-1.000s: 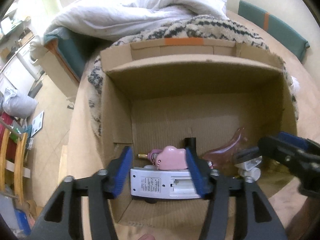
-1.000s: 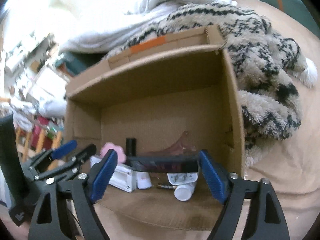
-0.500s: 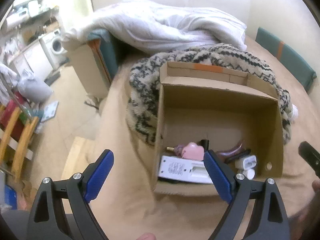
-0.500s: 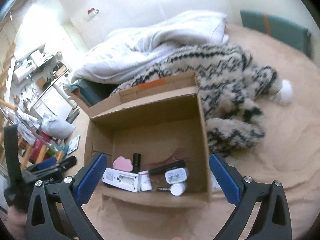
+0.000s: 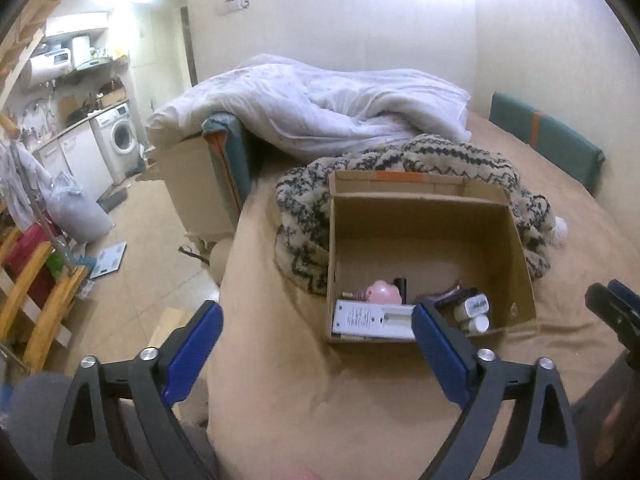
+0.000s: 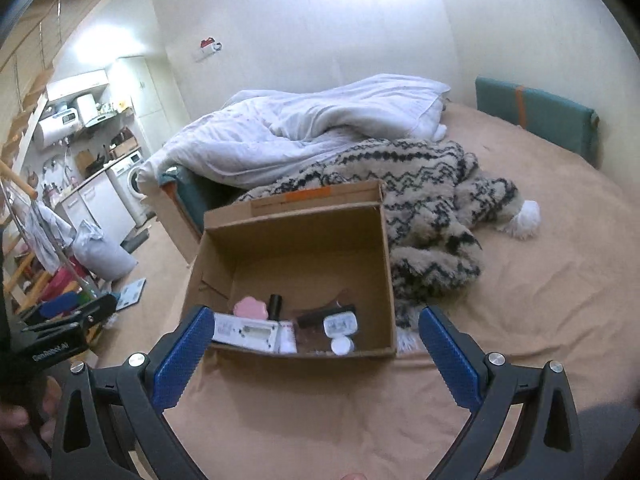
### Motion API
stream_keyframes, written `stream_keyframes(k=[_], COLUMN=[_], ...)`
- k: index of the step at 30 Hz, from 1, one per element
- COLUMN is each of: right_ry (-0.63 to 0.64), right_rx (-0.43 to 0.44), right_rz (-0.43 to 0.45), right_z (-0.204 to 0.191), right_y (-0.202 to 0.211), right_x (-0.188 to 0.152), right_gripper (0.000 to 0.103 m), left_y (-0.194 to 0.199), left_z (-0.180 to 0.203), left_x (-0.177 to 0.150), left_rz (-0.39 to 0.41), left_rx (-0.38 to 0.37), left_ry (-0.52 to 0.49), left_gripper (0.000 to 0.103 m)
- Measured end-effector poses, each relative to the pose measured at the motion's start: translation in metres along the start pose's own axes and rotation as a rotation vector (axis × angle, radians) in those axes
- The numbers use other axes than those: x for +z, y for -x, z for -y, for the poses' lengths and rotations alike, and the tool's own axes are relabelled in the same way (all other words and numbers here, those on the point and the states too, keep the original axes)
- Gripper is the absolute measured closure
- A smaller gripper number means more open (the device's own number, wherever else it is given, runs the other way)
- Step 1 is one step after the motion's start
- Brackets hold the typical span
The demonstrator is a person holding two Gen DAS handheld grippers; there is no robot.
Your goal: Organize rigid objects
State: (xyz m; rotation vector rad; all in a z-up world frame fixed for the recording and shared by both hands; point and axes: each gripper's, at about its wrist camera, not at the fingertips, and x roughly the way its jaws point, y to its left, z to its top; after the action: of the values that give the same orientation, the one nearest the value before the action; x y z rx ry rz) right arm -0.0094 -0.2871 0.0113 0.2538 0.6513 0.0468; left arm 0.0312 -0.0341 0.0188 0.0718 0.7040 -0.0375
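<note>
The left gripper (image 5: 316, 344) spreads wider, nothing between its blue pads; the right gripper (image 6: 316, 350) gapes empty too; both hover above a tan bedsheet (image 6: 540, 280) in a cluttered studio; ahead sits the open brown cardboard box (image 6: 386, 276), small toiletries along its near wall.

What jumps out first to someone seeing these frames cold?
The open cardboard box on the tan bed, with small items bunched along its near wall: a white device, a pink flower-shaped piece, a white case. Behind it, a zigzag-patterned fleece blanket and a rumpled white duvet. Both grippers, left (jaws opening) and right, frame the view empty.
</note>
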Motion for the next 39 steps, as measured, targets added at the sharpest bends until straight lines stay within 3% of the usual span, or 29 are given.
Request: stream_keyframes(k=[7,15,39], right_ry=[0.03,-0.039,-0.008], right_rx=[-0.032,-0.017,-0.039], right_rz=[0.007,-0.036,-0.039], right_z=[-0.008,0.005,0.0], right_y=[-0.012,-0.022,-0.023], right_x=[-0.005,-0.007,-0.009], right_gripper=[0.0,0.0,0.0], left_y=[-0.013,-0.033,-0.033], left_z=[-0.005,-0.009,-0.011], left_x=[-0.007,-0.012,-0.015], left_rz=[-0.008,-0.097,-0.109], left_rx=[0.0,-0.029,-0.026], left_ry=[0.029,0.074,0.081], left_gripper=[0.006,0.005,0.005])
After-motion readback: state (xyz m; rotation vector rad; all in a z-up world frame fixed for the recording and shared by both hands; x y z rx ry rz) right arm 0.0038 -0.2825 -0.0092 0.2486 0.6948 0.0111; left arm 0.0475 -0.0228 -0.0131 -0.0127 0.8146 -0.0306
